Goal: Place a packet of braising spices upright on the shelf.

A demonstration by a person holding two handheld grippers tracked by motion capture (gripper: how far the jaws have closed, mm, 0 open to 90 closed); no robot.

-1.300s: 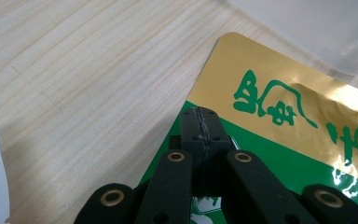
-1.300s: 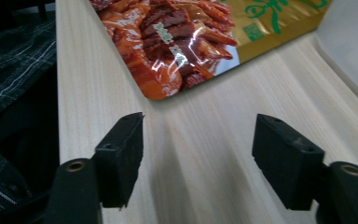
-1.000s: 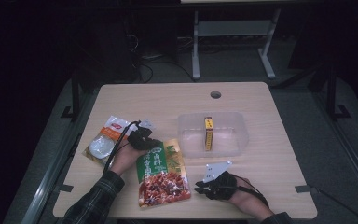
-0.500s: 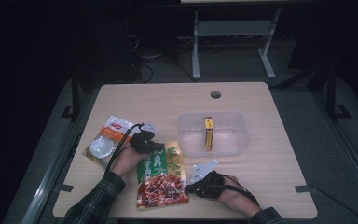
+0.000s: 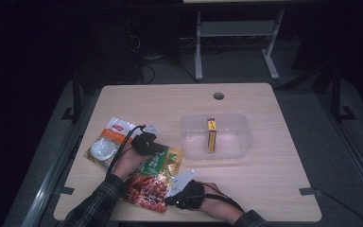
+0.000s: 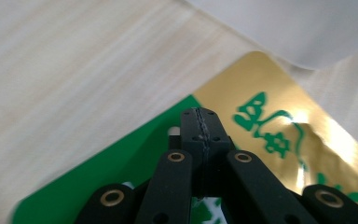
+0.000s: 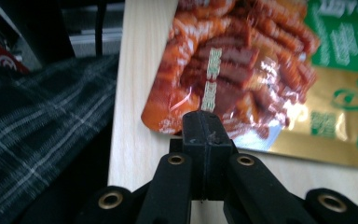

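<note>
1. My right claw [image 5: 171, 197], jaws closed on nothing, sits at the snack pouch's [image 5: 152, 177] near corner on the tabletop [image 5: 274, 179].
2. My left claw [image 5: 147, 142] is closed at the pouch's far edge; whether it pinches the foil I cannot tell.
3. Next, I judge: lift the pouch into the clear tub [image 5: 216, 137].
4. Count: two pouches, counting the white-and-orange pouch [image 5: 106, 144]; one tub; one yellow box [image 5: 211, 135] inside.

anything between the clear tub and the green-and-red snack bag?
No. In the high view, bare tabletop separates the clear tub from the snack bag; nothing lies in that gap.
</note>
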